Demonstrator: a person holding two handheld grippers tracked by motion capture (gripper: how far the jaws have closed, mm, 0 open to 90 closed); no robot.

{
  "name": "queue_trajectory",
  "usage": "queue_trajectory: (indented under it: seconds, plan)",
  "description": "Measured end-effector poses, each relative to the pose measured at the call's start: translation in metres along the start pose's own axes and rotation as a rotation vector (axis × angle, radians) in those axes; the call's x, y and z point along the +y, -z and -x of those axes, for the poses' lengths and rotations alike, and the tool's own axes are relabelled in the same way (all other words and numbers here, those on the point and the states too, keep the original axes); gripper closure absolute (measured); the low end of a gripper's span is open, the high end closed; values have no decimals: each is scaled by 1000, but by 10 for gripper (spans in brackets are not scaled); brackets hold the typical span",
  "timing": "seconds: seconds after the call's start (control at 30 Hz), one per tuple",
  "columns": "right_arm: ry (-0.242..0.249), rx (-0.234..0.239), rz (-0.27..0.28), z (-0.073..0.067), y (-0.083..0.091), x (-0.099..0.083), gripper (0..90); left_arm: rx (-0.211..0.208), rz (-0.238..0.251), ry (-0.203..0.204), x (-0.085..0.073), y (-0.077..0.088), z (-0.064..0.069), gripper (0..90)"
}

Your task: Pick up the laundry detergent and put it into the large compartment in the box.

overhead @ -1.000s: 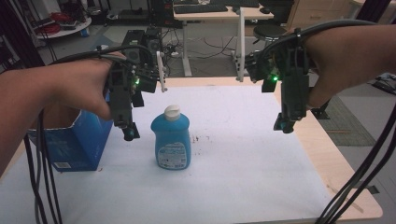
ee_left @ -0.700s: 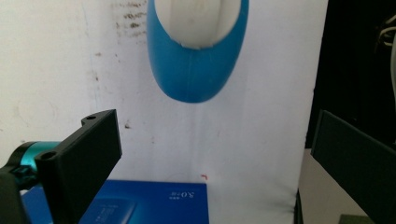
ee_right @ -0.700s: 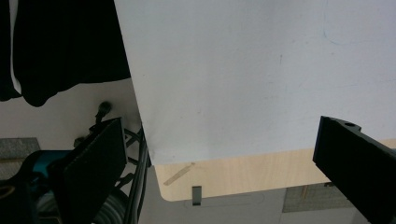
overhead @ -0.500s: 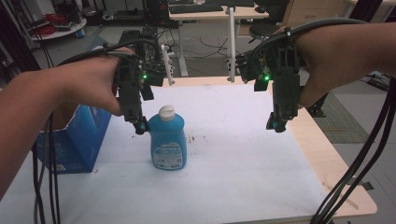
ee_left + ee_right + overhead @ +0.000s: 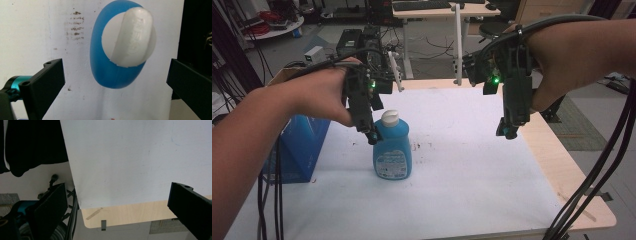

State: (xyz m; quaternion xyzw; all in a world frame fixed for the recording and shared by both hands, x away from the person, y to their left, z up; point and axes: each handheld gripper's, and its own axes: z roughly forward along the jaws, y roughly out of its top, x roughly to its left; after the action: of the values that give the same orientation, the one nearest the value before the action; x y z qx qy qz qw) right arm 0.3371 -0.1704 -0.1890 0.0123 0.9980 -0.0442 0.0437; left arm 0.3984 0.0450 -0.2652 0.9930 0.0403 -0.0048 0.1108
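Note:
A blue bottle (image 5: 392, 152) with a white cap (image 5: 389, 118) stands upright on the white sheet (image 5: 472, 180), left of the middle. My left gripper (image 5: 371, 136) hangs just left of the cap, pointing down. In the left gripper view the bottle (image 5: 100, 62) and its cap (image 5: 131, 40) lie below and between the wide-apart jaws of the left gripper (image 5: 116, 71), which touch nothing. My right gripper (image 5: 508, 132) hovers above the sheet's right side, far from the bottle. In its own view the right gripper (image 5: 117, 193) is open and holds nothing.
A blue box (image 5: 299, 145) stands at the table's left edge, close behind my left hand. The wooden table edge (image 5: 562, 165) runs past the sheet on the right. Desks, cables and equipment stand behind the table.
My left gripper has moved right, from beside the blue box to just beside the bottle's cap. The right gripper has shifted slightly left. The bottle has stayed put.

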Motion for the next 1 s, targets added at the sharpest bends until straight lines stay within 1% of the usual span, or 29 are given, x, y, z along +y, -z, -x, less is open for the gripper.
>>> queue_trajectory:
  seconds: [0.07,0.17,0.2,0.33,0.5,0.6,0.67,0.87,0.9,1.0]
  plan:
    - [8,0,0,1,0,1,20,2,-1,2,1,-4,-1,16]
    - [1,0,4,1,0,2,20,13,-10,-1,3,-8,-1,16]
    - [0,1,3,1,0,2,20,11,-12,-1,4,-9,-1,16]
    - [8,2,2,1,0,2,20,16,-18,-4,9,-13,-2,17]
    - [-1,2,0,0,0,2,20,19,-55,-16,15,-21,-3,16]
    - [1,3,4,1,0,1,20,17,-66,-18,17,-24,-4,16]
    - [-4,2,2,1,0,0,20,22,-88,-22,20,-28,-4,16]
    - [-9,3,4,1,-1,-2,20,24,-109,-29,24,-33,-1,16]
    - [-6,4,4,1,-1,-2,20,23,-120,-37,27,-35,-1,16]
    - [-6,5,9,3,-3,-3,20,24,-133,-44,30,-37,0,17]
